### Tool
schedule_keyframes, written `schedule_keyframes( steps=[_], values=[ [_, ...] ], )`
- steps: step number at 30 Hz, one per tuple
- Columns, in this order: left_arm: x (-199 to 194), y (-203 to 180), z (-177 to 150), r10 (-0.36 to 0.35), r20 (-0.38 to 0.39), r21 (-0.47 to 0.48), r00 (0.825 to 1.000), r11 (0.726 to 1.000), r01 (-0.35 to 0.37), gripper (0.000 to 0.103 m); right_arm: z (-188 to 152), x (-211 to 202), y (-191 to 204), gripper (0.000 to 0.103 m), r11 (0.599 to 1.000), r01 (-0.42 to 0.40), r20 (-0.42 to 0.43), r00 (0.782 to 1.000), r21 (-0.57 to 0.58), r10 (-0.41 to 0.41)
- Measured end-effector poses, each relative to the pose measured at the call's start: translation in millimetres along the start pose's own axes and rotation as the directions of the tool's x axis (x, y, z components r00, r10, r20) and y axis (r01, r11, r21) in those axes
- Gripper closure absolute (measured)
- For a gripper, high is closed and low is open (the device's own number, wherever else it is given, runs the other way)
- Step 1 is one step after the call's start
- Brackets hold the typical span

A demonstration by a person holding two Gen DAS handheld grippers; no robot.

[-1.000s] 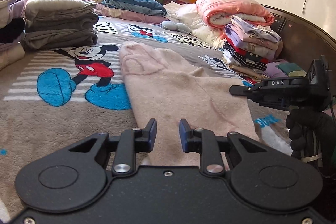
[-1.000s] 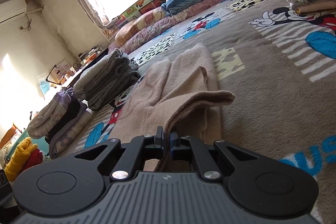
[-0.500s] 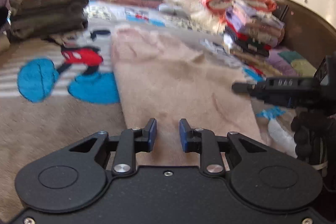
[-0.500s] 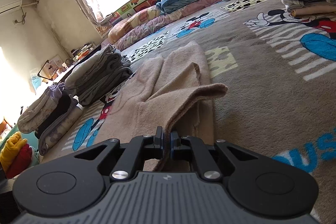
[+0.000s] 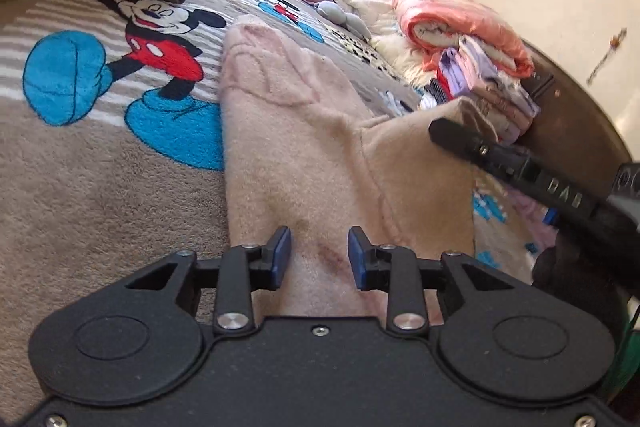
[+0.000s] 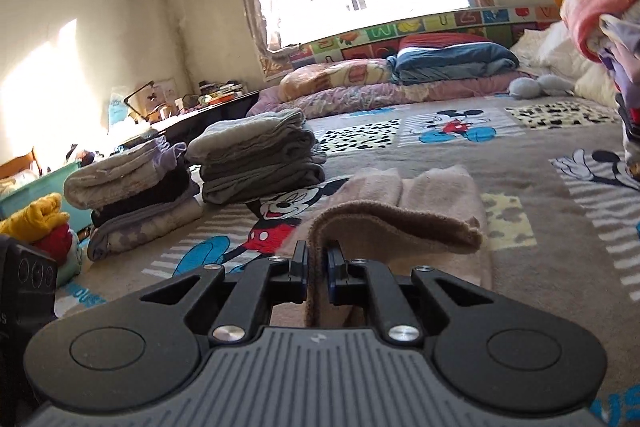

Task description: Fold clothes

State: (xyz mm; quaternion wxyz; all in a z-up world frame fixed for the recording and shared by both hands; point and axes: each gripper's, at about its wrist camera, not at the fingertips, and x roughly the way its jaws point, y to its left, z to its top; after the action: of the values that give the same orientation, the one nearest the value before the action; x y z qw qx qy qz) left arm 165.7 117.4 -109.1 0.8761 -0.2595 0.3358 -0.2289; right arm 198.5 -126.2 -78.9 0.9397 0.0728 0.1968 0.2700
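A pale pink fleece garment point(image 5: 288, 147) lies lengthwise on the Mickey Mouse blanket point(image 5: 80, 155). My left gripper point(image 5: 319, 257) is open and empty, low over the garment's near end. My right gripper point(image 6: 317, 265) is shut on the garment's edge point(image 6: 392, 223) and holds it lifted, so the cloth drapes forward in a fold. In the left wrist view the right gripper point(image 5: 448, 131) shows at the right with the raised flap point(image 5: 416, 163) hanging from it.
Folded grey clothes point(image 6: 256, 155) and more folded piles point(image 6: 132, 191) stand to the left. A stack of folded clothes point(image 5: 488, 87) under a pink quilt point(image 5: 460, 23) stands by the dark headboard point(image 5: 580, 131). Bedding point(image 6: 452, 63) lies under the window.
My right gripper has lifted the garment's edge higher and swung it over the garment. My left gripper has dropped closer to the near end and stays open.
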Motion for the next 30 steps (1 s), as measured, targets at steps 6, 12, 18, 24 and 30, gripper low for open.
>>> schedule_keyframes(
  steps=[6,12,18,24,30],
  values=[
    [-17,20,9,-0.151,0.103,-0.208,0.983,0.963,0.17,0.071,2,36,42,0.091,0.987,-0.046,-0.096,0.995,-0.154,0.032],
    [-18,36,16,-0.156,0.127,-0.274,0.98,0.944,0.186,0.07,12,43,39,0.064,0.977,-0.213,-0.093,0.973,-0.008,0.211],
    [-16,23,28,-0.164,0.128,-0.179,0.978,0.966,0.185,0.07,0,3,8,0.053,0.959,-0.236,0.025,0.972,0.159,0.235],
    [-14,-12,42,-0.124,0.1,0.01,0.987,0.992,0.123,0.068,-45,-49,-23,0.049,0.935,-0.13,0.088,0.99,0.331,0.107],
    [-4,-71,42,-0.081,0.054,0.187,0.995,0.98,0.07,0.061,-69,-62,-25,0.048,0.949,-0.023,0.034,0.999,0.313,0.013]
  ],
)
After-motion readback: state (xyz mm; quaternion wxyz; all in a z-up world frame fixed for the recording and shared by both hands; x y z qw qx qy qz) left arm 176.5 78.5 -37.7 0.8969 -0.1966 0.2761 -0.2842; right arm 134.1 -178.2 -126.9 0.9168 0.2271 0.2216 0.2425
